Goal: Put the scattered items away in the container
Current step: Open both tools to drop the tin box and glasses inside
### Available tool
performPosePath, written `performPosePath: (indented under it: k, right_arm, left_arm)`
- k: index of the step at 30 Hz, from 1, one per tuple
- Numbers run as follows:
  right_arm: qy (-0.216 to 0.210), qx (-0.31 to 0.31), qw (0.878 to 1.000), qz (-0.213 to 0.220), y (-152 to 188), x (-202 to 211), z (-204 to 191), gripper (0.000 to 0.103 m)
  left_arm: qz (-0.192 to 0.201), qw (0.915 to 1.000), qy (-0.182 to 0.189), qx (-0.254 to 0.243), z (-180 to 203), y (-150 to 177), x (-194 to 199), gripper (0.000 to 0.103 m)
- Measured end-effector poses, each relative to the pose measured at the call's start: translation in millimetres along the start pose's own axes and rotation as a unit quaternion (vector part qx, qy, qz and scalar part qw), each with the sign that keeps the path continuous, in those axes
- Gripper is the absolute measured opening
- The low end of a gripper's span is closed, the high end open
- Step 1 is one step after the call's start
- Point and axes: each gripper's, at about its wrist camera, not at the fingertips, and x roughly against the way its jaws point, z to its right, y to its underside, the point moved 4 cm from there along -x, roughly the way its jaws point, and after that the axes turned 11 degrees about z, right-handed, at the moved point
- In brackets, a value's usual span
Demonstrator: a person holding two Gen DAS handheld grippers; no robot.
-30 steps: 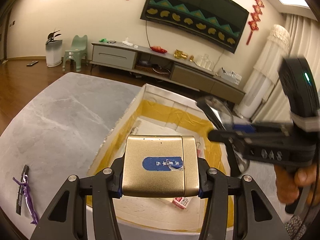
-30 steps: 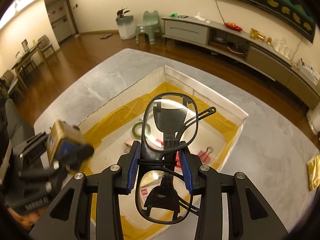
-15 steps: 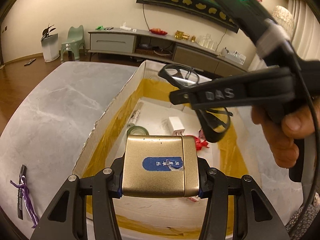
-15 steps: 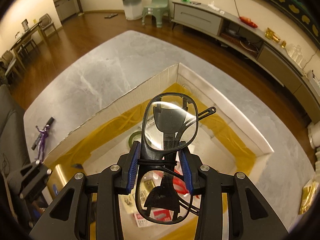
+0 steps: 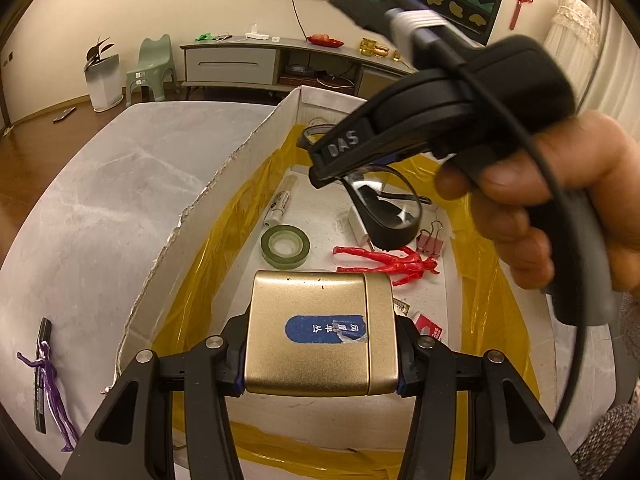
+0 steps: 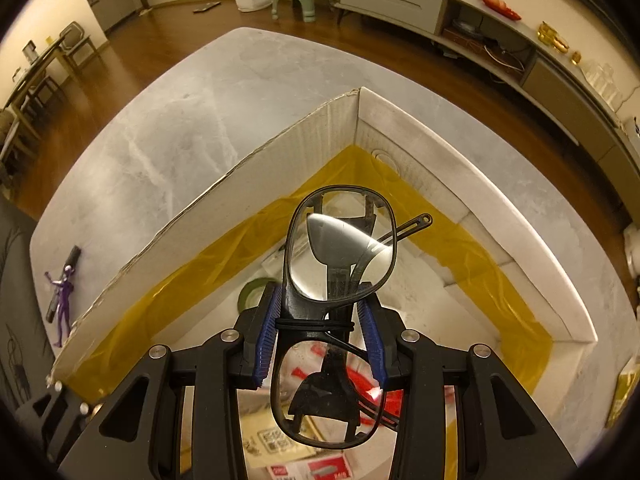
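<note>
Overhead, glossy black-framed glasses [image 6: 334,320], brushed-gold tin [image 5: 320,332]

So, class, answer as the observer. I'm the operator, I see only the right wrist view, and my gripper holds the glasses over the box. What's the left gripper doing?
Observer: The left gripper is shut on a gold box with a blue label, held over the near end of the cardboard container.
Operator: What lies under my glasses?
Observer: In the left view, pink binder clips lie on the floor beside a red figure, close under the glasses.
Operator: And behind my camera?
Observer: A hand wraps the right gripper's handle.
</note>
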Motion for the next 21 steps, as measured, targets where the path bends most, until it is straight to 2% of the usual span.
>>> performPosePath:
  k: [4, 6, 10, 14, 21]
  right_arm:
    - [0.003, -0.013, 1.0, 0.006, -5.3, -12.0, 3.2, 0.042]
    - [0.003, -0.021, 1.0, 0.007, -6.2, -15.7, 5.9, 0.045]
    - [0.007, -0.021, 1.0, 0.013, -7.6, -14.5, 7.9, 0.05]
    - [0.008, -0.022, 1.0, 0.017, -5.9, -4.7, 12.1, 0.05]
    - [-0.009, -0.014, 1.0, 0.013, 18.0, 29.0, 11.9, 0.05]
  left_arm:
    - [0.002, 0.9999, -0.01, -0.005, 0.6, 2.3, -1.7, 0.052]
    - [0.006, 0.9998, -0.016, -0.009, 1.5, 3.7, -1.5, 0.052]
    - [0.013, 0.9997, -0.017, -0.009, 2.0, 2.5, -0.9, 0.064]
    - [0.017, 0.9996, -0.015, -0.017, 1.8, 0.7, 1.9, 0.069]
    - [0.035, 0.9991, -0.005, -0.024, 2.4, 1.4, 13.3, 0.069]
